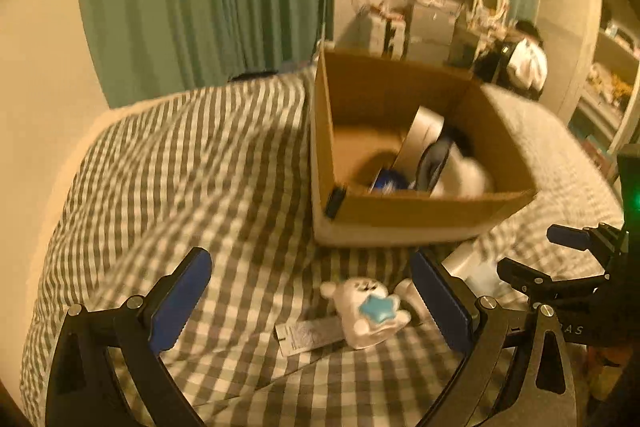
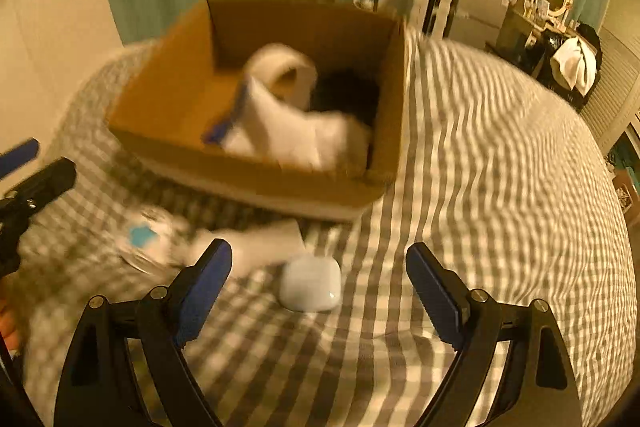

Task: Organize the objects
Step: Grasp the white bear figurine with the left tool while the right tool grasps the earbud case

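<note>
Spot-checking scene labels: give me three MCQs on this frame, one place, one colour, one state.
1. Where does the small white case lie?
A. in the box
B. on the checked bedspread
C. on a shelf

2. What colour is the star on the white plush toy?
A. red
B. blue
C. yellow

3. How is the right gripper?
A. open, empty
B. shut on the case
C. shut on the toy

Answers: B, it rests on the cloth in front of the cardboard box; B, the star looks light blue; A, the fingers stand wide apart, nothing gripped.
</note>
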